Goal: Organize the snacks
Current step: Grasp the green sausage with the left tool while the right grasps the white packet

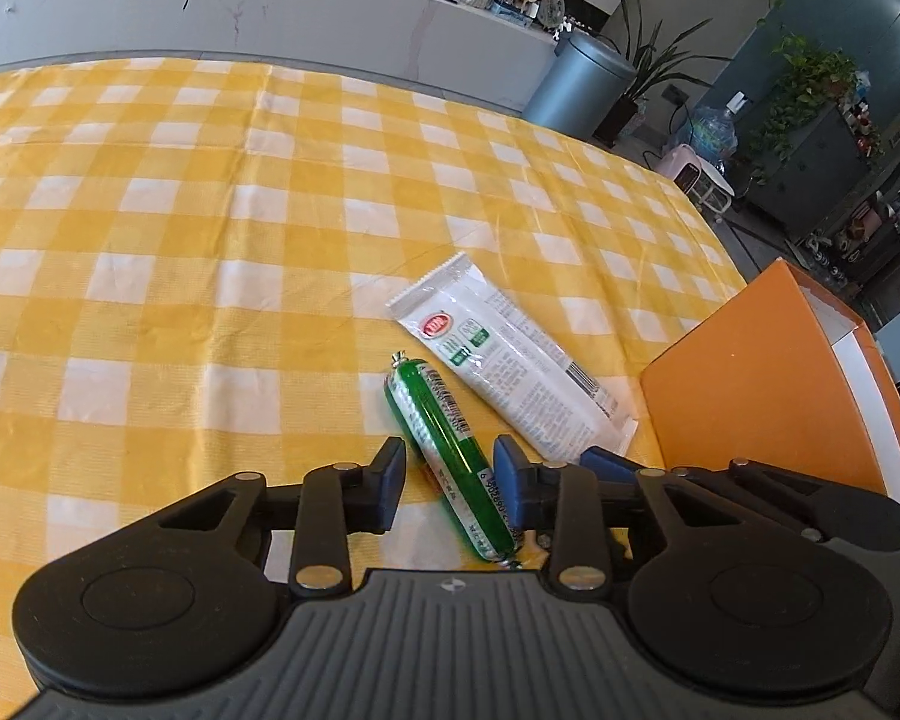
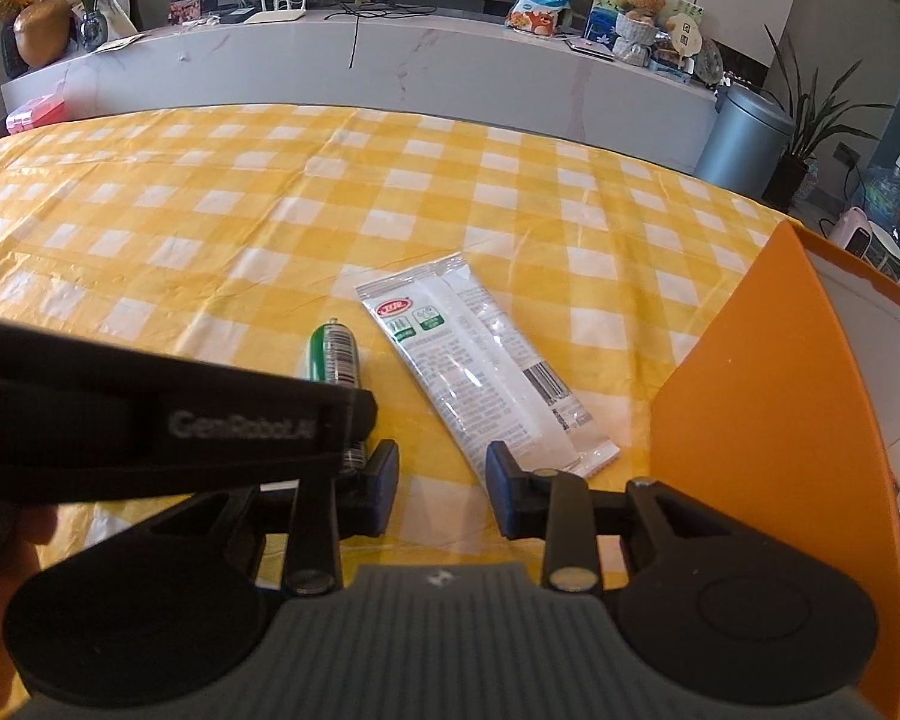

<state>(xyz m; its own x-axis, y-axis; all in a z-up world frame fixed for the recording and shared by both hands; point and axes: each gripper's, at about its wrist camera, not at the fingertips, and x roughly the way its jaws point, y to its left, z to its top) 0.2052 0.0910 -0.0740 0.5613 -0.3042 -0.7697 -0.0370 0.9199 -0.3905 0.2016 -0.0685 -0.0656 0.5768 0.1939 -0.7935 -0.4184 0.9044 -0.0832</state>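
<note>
A green sausage stick (image 1: 450, 450) lies on the yellow checked tablecloth (image 1: 210, 276). My left gripper (image 1: 450, 480) is open with its blue pads on either side of the sausage's near half. A white snack packet (image 1: 504, 360) lies just right of it. In the right wrist view the sausage (image 2: 333, 354) is partly hidden behind the left gripper's body (image 2: 168, 420). My right gripper (image 2: 441, 486) is open and empty, just before the near end of the white packet (image 2: 480, 360). An orange box (image 2: 768, 432) stands at the right.
The orange box (image 1: 768, 384) has a white inside and stands open at the table's right edge. A marble counter (image 2: 390, 54) with a snack bag, a teddy bear and a router runs behind the table. A grey bin (image 2: 744, 138) and plants stand far right.
</note>
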